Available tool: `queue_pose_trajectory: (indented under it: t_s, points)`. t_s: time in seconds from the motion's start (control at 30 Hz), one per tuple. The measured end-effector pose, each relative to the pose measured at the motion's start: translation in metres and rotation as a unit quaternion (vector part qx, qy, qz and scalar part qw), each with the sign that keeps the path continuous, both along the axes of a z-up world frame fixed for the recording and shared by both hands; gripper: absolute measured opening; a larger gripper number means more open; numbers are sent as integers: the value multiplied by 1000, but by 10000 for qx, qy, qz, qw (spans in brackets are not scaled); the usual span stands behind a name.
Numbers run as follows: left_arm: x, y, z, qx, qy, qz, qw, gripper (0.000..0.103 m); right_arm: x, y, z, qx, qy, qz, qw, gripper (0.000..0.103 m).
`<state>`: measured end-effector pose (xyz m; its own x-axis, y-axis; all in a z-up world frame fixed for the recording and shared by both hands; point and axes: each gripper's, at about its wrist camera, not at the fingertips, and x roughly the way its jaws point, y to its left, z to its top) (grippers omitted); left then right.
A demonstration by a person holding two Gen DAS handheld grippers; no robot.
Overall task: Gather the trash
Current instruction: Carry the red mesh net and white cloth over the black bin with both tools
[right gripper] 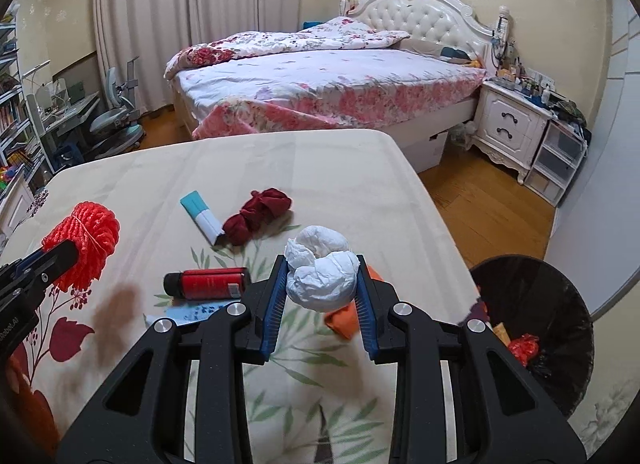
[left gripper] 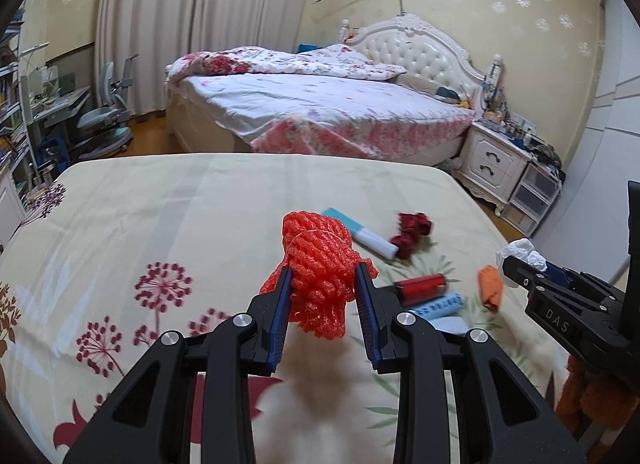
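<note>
My left hand-held gripper (left gripper: 322, 284) squeezes the big red foam net (left gripper: 318, 264); it is light and squashy, so I hold its middle. My right hand-held gripper (right gripper: 322, 284) pinches the smaller white paper ball (right gripper: 322, 274), soft and crumply. The bin (right gripper: 560, 344) waits right of it.

Bumpy red foam net (left gripper: 316, 276); crumpled matt white tissue (right gripper: 322, 276); printed cloth over bench (right gripper: 340, 183); glossy black bin liner (right gripper: 560, 304); wood floor (right gripper: 492, 203).

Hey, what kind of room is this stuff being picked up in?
A bedroom, most likely: a double bed with a tufted white headboard and floral pink bedding, a white two-drawer nightstand beside it, and a grey desk chair by full-length curtains.
</note>
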<state>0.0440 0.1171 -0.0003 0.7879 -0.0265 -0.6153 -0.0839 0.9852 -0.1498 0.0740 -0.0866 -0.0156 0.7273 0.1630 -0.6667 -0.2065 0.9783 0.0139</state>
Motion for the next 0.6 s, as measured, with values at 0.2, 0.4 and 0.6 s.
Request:
queue_pose_trajectory:
  t_s: [0.2, 0.4, 0.6]
  points:
    - [-2, -46, 5, 28, -85, -492, 9987, 32, -9, -46, -3, 23, -21, -427, 9991, 31]
    - [1, -96, 12, 64, -204, -1015, 9946, 32, -16, -91, -8, 42, -35, -882, 9961, 31]
    - [9, -142, 12, 97, -258, -1513, 9881, 32, -17, -132, -10, 44, -84, -1340, 9909, 32]
